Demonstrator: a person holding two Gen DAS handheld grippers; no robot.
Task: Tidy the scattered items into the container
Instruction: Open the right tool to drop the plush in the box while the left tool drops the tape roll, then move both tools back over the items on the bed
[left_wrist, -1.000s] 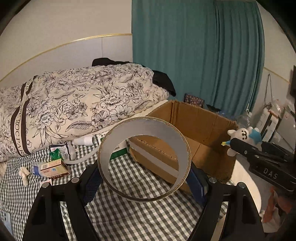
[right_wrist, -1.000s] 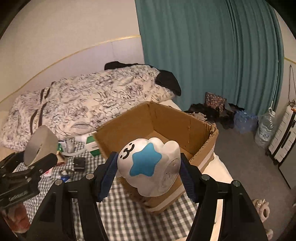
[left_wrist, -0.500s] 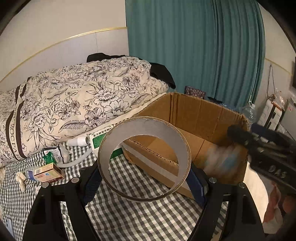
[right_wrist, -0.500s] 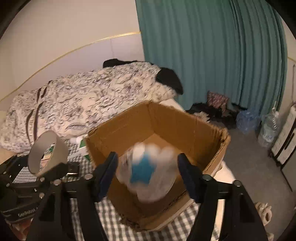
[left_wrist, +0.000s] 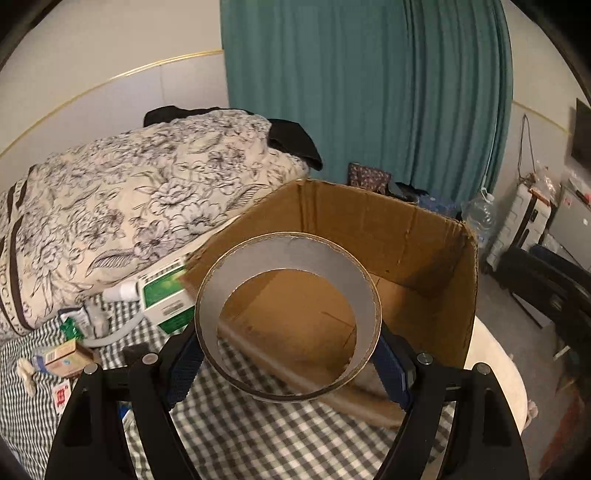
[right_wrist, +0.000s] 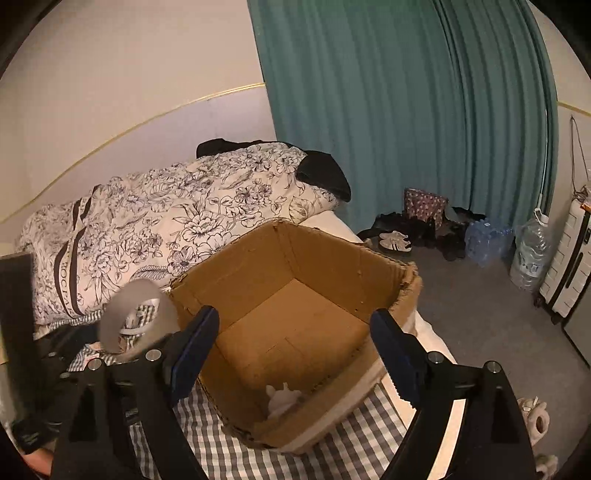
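My left gripper (left_wrist: 288, 354) is shut on a large cardboard tape ring (left_wrist: 288, 251), held just in front of the near wall of the open cardboard box (left_wrist: 388, 229). The ring also shows in the right wrist view (right_wrist: 122, 314), left of the box (right_wrist: 258, 266). My right gripper (right_wrist: 295, 350) is open and empty above the box's near edge. The white plush toy (right_wrist: 282, 400) lies inside the box at its near corner. A green-white carton (left_wrist: 166, 295), a small orange box (left_wrist: 64, 358) and a green packet (left_wrist: 72, 328) lie on the checked bedsheet (left_wrist: 277, 435).
A floral duvet (left_wrist: 129, 206) is piled behind the scattered items. A teal curtain (right_wrist: 406, 110) hangs behind the box. Water bottles (right_wrist: 532, 254), shoes (right_wrist: 395, 240) and a white suitcase (right_wrist: 569, 266) stand on the floor at the right.
My right gripper opened and the plush toy dropped into the box. My left gripper moved the tape ring closer to the box.
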